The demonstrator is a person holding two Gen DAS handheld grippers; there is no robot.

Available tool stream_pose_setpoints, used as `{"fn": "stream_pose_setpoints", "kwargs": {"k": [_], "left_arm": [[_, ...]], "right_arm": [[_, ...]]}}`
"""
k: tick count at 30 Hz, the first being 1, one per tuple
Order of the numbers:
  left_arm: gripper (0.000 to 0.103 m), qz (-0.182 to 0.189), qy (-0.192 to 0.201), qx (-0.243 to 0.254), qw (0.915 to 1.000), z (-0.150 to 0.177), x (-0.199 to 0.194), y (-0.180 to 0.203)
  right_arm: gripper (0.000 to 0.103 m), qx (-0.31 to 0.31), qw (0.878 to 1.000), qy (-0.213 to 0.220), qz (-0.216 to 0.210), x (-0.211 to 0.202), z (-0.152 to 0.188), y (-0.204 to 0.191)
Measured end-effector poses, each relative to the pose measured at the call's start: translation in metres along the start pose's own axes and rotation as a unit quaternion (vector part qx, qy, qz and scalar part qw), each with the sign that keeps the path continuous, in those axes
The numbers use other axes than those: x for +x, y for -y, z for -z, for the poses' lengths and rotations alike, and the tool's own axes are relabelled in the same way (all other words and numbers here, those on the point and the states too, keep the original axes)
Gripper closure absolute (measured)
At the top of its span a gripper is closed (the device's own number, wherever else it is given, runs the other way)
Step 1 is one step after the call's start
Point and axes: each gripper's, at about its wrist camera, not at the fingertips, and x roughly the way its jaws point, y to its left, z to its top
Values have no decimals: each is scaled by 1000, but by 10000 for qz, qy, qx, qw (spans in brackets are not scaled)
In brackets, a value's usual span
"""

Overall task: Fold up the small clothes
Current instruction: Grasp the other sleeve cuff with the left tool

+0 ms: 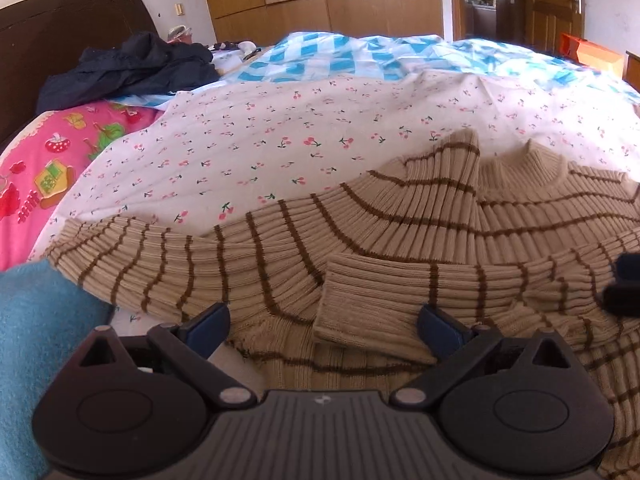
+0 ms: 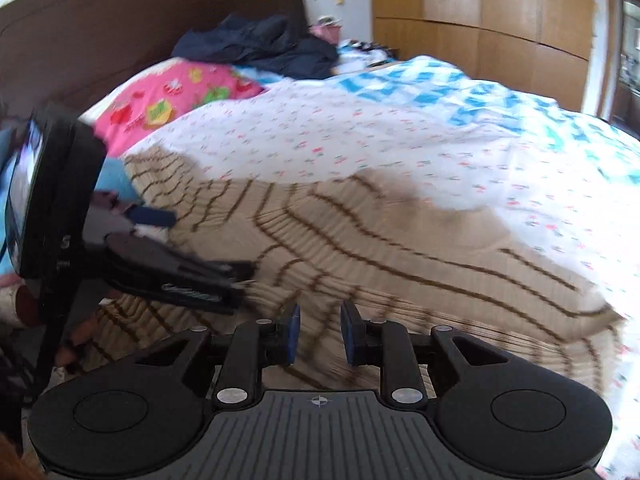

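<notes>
While the sweater (image 1: 400,240) lies spread on the cherry-print sheet (image 1: 280,132), the left gripper (image 1: 324,322) sits over its near edge, jaws wide apart, nothing pinched; a folded sleeve cuff (image 1: 372,304) lies between and just ahead of the fingers. Right gripper (image 2: 320,334): jaws narrowly apart above the knit, no clear pinch, view blurred. Dark clothes (image 1: 132,68) lie far ahead-left by the headboard (image 1: 60,28).
</notes>
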Motion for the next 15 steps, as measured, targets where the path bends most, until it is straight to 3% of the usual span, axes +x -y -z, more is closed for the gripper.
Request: {"fn": "stream_pose_setpoints", "kwargs": {"k": [3,5,9,15], "left_arm": [[0,-29,-29,-98,9999,2,-3,-3],[0,-13,-75,-211,9997,3,-8,-8],[0,-26,135,-481,9987,4,-36,-26],[0,-480,449,-936,9934,6,-69,-79]], "right_arm": [[80,628,9950,-209,744,6,10,37],[80,923,9889,-616,987,19,18,52],[78,571,9938,-327,900,8,10,30],[78,154,9997,-71,170,13,-24,-21]]}}
